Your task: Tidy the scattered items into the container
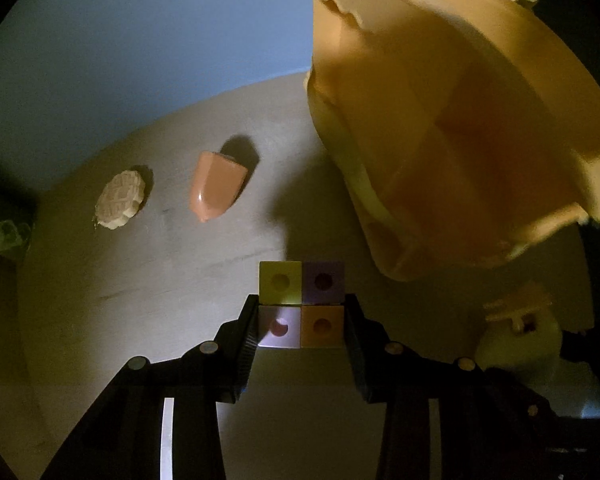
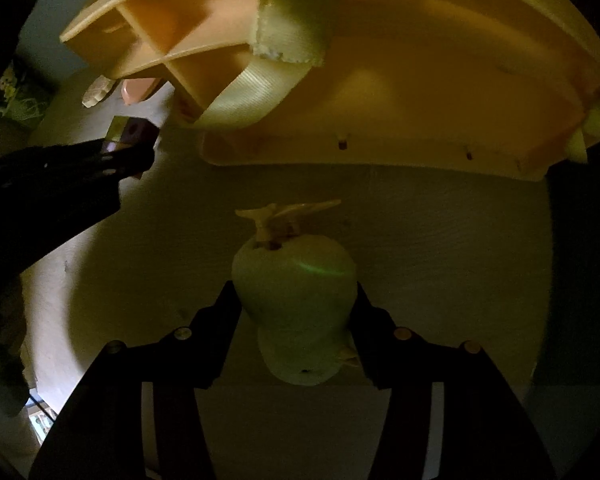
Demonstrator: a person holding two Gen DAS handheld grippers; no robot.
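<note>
The left tool [image 1: 301, 322] squeezes a block of four colored cubes [image 1: 302, 304] and the right tool [image 2: 296, 312] squeezes a green toy pear [image 2: 296, 300], both held just above the worktop [image 1: 140, 280] near the orange box [image 1: 440, 140], probably so they can drop in.

Cookie [image 1: 120, 200] left of wedge [image 1: 217, 185]; container [image 1: 452, 128] right.

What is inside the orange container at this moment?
The orange container has dividers forming compartments. A pale yellow-green piece sits in it. The other compartments in view look empty, but their floors are dim, and much of the interior lies out of frame.
</note>
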